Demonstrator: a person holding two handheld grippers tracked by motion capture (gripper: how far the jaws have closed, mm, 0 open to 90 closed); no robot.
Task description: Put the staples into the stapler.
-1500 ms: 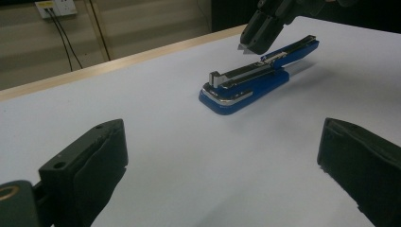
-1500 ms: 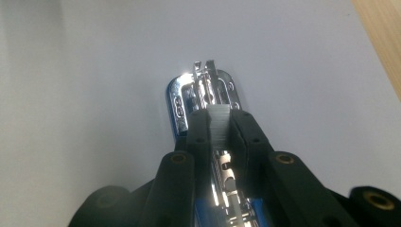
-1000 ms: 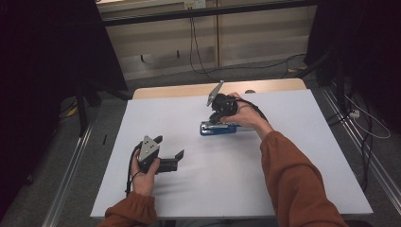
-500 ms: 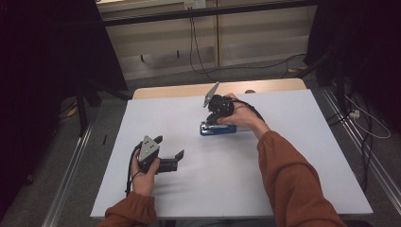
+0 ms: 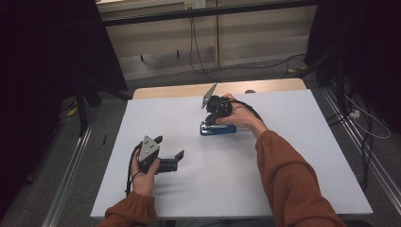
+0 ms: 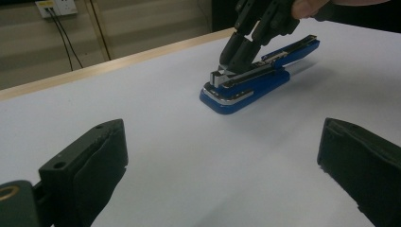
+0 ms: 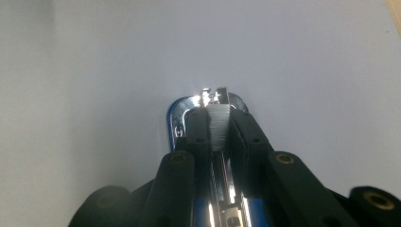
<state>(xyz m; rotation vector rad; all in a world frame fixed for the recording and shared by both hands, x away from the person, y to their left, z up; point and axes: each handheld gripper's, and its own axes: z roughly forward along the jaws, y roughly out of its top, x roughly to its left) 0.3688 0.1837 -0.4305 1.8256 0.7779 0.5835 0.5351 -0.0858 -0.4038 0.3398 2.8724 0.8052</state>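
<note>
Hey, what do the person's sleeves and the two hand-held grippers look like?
Both arms wear rust-orange long sleeves. Each hand-held gripper is black: the left hand-held gripper has a grey three-cornered plate on top and a black cable trailing back. The right hand-held gripper carries a similar grey plate. The jaws are blocky, with small round holes.

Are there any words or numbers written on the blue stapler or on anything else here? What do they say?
None can be read.
The blue stapler shows bare blue plastic and shiny metal, with no letters or numbers to make out.
The black gripper pads and the white table cover are plain.
The wall socket plate is too small and blurred to show any marks.
</note>
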